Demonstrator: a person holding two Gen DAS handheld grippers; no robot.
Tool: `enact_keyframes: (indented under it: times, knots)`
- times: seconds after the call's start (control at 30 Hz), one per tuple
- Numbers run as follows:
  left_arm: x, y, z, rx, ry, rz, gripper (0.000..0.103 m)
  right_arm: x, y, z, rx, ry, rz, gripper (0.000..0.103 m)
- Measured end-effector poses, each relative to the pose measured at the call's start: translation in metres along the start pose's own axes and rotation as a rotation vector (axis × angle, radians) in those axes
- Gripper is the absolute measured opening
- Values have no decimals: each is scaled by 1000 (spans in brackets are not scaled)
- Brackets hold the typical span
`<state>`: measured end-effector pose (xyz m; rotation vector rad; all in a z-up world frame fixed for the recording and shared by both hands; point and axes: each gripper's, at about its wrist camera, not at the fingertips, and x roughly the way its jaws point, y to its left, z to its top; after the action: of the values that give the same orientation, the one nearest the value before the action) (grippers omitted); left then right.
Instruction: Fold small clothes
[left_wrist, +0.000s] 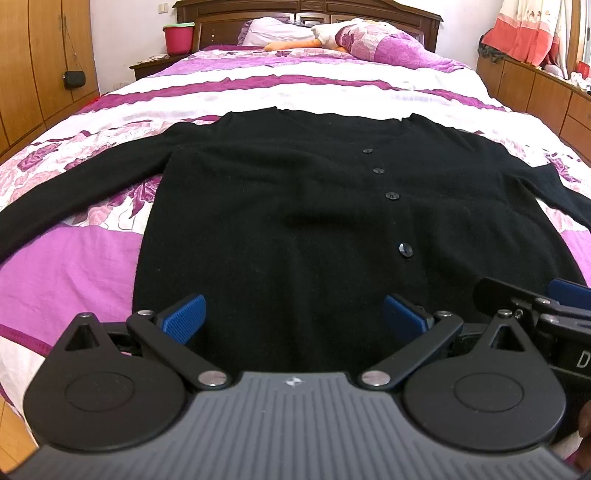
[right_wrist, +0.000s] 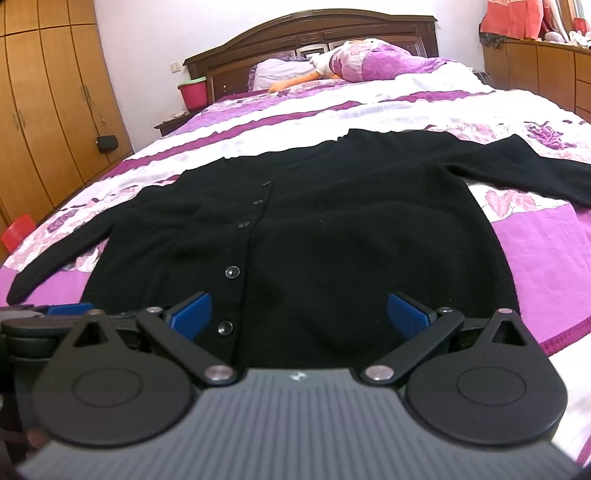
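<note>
I held my left gripper (left_wrist: 293, 317) and right gripper (right_wrist: 298, 314) side by side, low at the hem, fingers spread wide and pinching nothing. The black cardigan (left_wrist: 295, 206) lay flat just beyond them, buttoned, sleeves outstretched, on the purple-and-white bed (left_wrist: 332, 88). Pillows (right_wrist: 369, 61) lay at the headboard.

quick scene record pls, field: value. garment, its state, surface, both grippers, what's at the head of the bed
garment: black cardigan, buttoned front
state: spread flat, front up, sleeves out to both sides, no fold yet
surface: bed with purple and white floral cover
left gripper: fingers wide apart over the hem, holding nothing
right gripper: fingers wide apart over the hem, holding nothing
gripper spacing: side by side, each showing at the edge of the other's view
head of bed: pillow, rolled purple quilt, wooden headboard
</note>
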<state>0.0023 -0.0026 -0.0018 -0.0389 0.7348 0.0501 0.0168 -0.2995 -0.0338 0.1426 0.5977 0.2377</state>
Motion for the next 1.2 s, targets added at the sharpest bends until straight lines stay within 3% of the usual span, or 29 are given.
enact_keyframes:
  times: [1.2]
  knots:
    - [0, 2, -1, 0, 9, 7, 103, 0, 1, 0, 2, 5, 1, 103]
